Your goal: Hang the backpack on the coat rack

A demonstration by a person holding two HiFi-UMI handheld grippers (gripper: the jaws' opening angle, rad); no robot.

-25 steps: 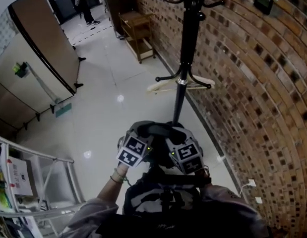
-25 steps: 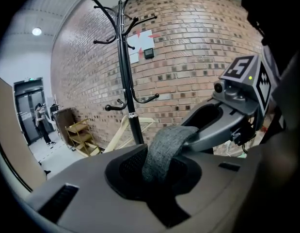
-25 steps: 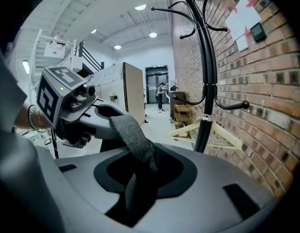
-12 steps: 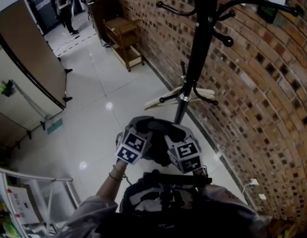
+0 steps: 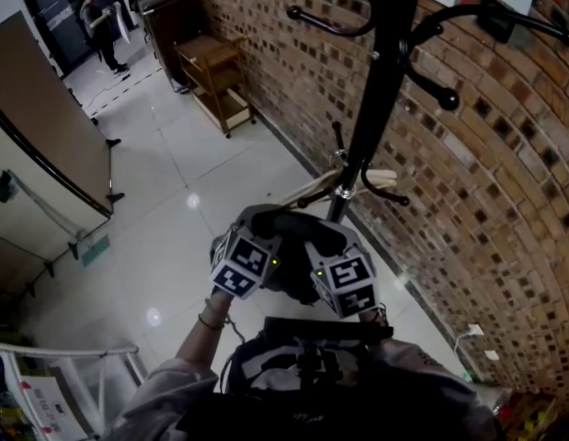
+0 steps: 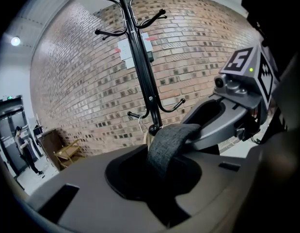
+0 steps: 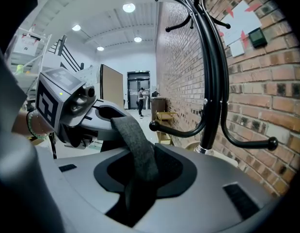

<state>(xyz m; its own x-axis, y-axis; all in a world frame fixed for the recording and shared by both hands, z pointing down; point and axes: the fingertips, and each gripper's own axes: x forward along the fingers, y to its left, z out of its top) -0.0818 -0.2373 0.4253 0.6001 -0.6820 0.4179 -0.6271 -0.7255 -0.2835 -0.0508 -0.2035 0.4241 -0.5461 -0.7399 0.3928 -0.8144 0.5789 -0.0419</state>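
In the head view my left gripper (image 5: 264, 226) and right gripper (image 5: 319, 235) stand side by side, both shut on the grey top strap (image 5: 293, 220) of the dark backpack (image 5: 302, 375), which hangs below them against the person's body. The left gripper view has the strap (image 6: 165, 144) arching out of the left gripper (image 6: 159, 178) to the right gripper (image 6: 232, 106). From the right gripper (image 7: 140, 183) the strap (image 7: 135, 152) runs to the left gripper (image 7: 72, 106). The black coat rack (image 5: 376, 90) stands just ahead, its upper hooks (image 5: 431, 81) above the grippers.
A brick wall (image 5: 505, 209) runs along the right. A pale wooden hanger (image 5: 358, 180) rests on the rack's low hooks. A wooden cart (image 5: 215, 81) and a person (image 5: 98, 26) are far back. A brown partition (image 5: 45, 108) stands left, a metal shelf (image 5: 73, 375) at bottom left.
Both grippers with the strap have come closer to the coat rack and risen slightly. The rack's pole and hooks now loom larger and nearer; the metal shelf has slid out of view.
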